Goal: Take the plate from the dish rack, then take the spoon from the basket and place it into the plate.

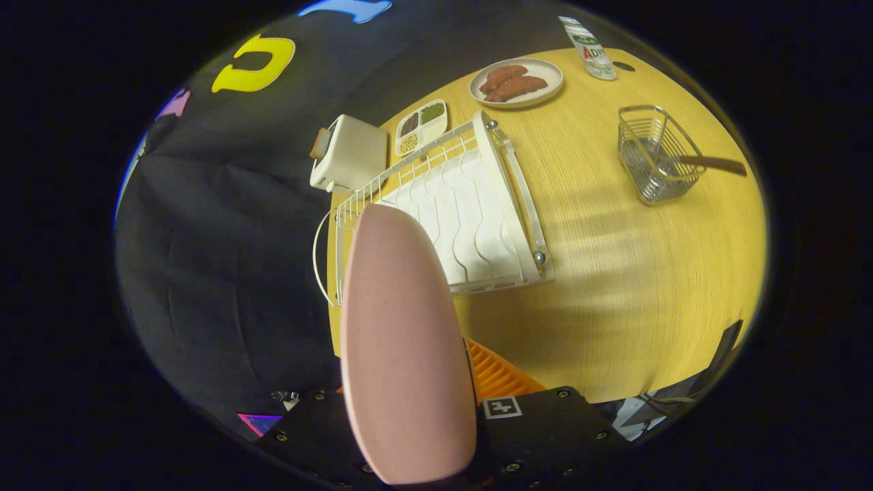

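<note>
Jaws closed on the pink plate [402, 348], which stands edge-on between the fingers, one finger [494, 378] showing just beside it. Plate is clear of the dish rack [470, 211], held above the rack's near end. First step judged done bar setting the plate on the desk [627, 273]. Outstanding: the spoon [709, 164] rests in the wire basket [655, 153], well apart across the desk, handle protruding over the rim.

The broad pink oval plate [402, 348] hides one gripper [436, 395] finger and the white wire dish rack's [470, 204] near corner.
</note>
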Motion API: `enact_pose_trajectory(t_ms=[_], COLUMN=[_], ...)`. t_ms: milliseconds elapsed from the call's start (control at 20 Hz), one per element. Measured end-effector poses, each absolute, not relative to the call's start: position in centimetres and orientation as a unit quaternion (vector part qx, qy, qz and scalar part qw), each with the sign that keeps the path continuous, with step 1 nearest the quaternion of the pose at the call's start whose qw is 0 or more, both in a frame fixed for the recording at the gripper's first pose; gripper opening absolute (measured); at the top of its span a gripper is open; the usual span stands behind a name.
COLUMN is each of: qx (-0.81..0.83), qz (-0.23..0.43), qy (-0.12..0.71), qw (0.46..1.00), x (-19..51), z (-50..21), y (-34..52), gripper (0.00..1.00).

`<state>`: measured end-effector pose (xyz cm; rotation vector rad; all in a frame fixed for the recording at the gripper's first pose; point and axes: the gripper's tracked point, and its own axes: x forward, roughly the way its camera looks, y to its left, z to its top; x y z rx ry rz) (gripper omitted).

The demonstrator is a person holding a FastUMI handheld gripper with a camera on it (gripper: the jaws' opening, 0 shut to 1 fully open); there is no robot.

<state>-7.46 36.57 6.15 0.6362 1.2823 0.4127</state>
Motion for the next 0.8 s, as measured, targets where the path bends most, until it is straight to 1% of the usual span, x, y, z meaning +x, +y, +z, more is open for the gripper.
enact_pose_trajectory(t_ms=[150,350,600,750,800], qx=[0.306,0.296,0.324,0.306,0.304], qz=[0.187,0.162,0.151,0.148,0.157], qy=[0.590,0.615,0.627,0.629,0.627], qw=[0.723,0.713,0.692,0.699,0.700], x=[-10.8,-13.7,-14.6,-14.3,-14.1], z=[3.6,-1.2,-5.3,-6.8,-6.8], y=[36.9,36.8,39.0,39.8,40.0], gripper=[0.45,0.45,0.45,0.45,0.45])
